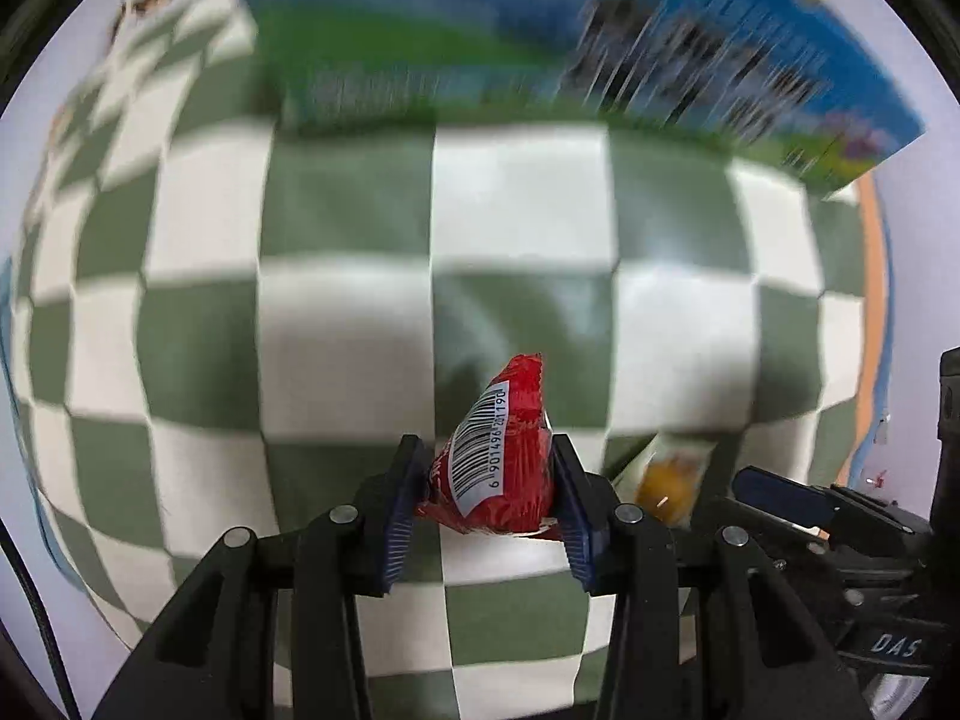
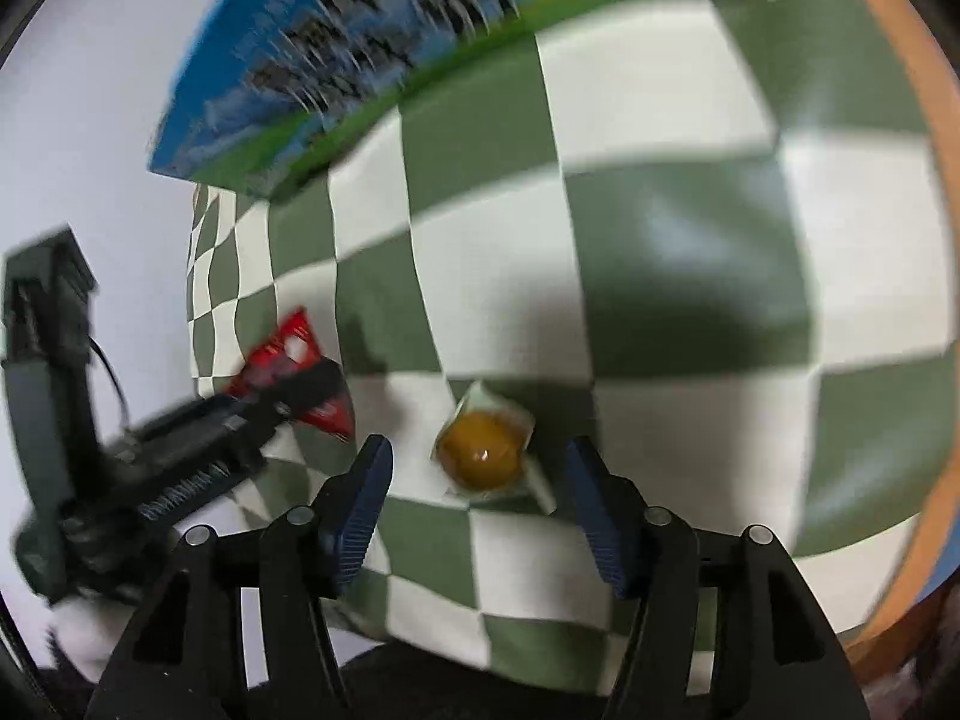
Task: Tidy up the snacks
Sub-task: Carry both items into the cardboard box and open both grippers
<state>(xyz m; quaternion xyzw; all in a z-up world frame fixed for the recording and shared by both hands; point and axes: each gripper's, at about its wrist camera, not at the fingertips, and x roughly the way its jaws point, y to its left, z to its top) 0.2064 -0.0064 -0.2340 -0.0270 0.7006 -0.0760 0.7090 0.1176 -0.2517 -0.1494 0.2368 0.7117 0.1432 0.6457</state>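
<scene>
Left gripper (image 1: 491,483): black frame, blue ribbed pads, nearest the left wrist lens. Jaws clamped on a red snack packet (image 1: 495,468), one pad on each side of the wrapper; the packet's pointed end juts out ahead of the fingertips, over the cloth.

Right gripper (image 2: 480,483): same make. Jaws partly open and empty, standing either side of an amber jelly cup (image 2: 483,450) in a clear wrapper, pads apart from it. The cup lies on the cloth.

Checked tablecloth (image 1: 516,204): green and white squares over a table with an orange rim (image 2: 924,120).

Blue and green box (image 1: 690,36): stands at the far edge of the cloth, well apart from both snacks, badly blurred.

Handling note, step in hand, as judged: the left carries the red packet toward wherever the snacks are gathered; keep the grip firm and level, since the foil is slippery and the hold sits low on the packet. The right wants to centre on the cup and close gently across its widest part; a hard squeeze could burst or squirt it sideways. The two tools sit near each other, so move one at a time.

Writing: barcode on the red packet, digits partly legible, "6 901496 201190" as far as can be read. "DAS" on the other gripper's body. Box print unreadable.
</scene>
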